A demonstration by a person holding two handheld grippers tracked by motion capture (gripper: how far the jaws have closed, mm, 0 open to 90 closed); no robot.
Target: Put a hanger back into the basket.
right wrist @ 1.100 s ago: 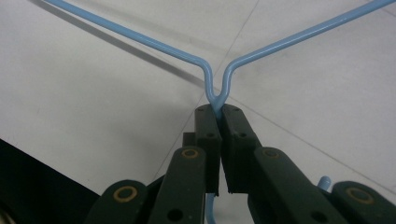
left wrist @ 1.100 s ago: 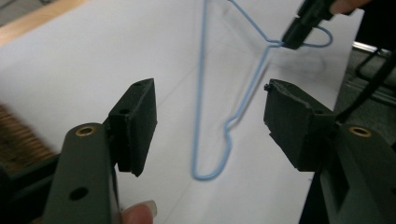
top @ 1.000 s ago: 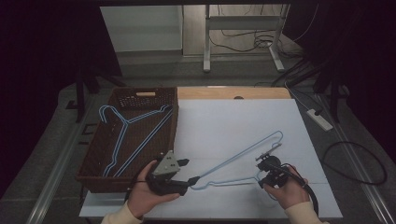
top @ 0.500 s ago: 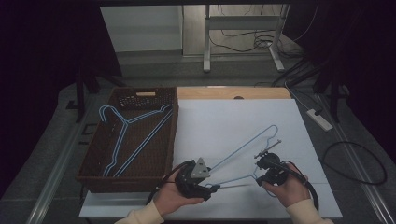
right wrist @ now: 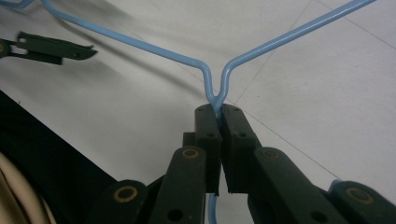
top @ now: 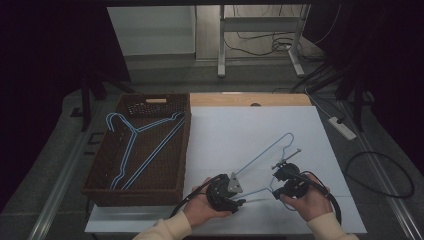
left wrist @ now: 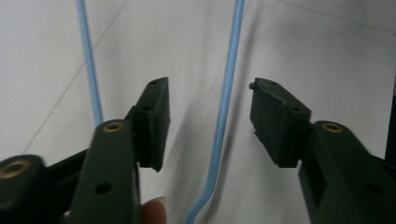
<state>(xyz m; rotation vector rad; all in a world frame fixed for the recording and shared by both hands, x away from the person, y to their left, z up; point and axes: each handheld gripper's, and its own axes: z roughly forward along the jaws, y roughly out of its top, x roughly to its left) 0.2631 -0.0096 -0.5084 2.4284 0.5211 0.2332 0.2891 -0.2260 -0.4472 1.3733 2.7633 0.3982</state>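
Observation:
A light-blue wire hanger (top: 262, 151) lies slanted on the white table top (top: 240, 130). My right gripper (top: 280, 186) is shut on its pinched neck; in the right gripper view the pads (right wrist: 218, 109) clamp the V of the hanger (right wrist: 280, 44). My left gripper (top: 241, 200) is at the hanger's near left end. Its jaws have just been closing and stand open (left wrist: 208, 100) around one blue wire (left wrist: 227, 93). The pads do not touch that wire. A second wire (left wrist: 88, 70) runs outside the left jaw.
A brown woven basket (top: 185, 150) stands at the table's left with two blue hangers (top: 131, 145) inside. A wooden strip (top: 250, 100) borders the far edge. A power strip (top: 342, 127) and cables lie on the floor at the right.
My left hand has moved right from beside the basket to the hanger's near end, and its jaws have narrowed around a wire. The right gripper has stayed shut on the neck.

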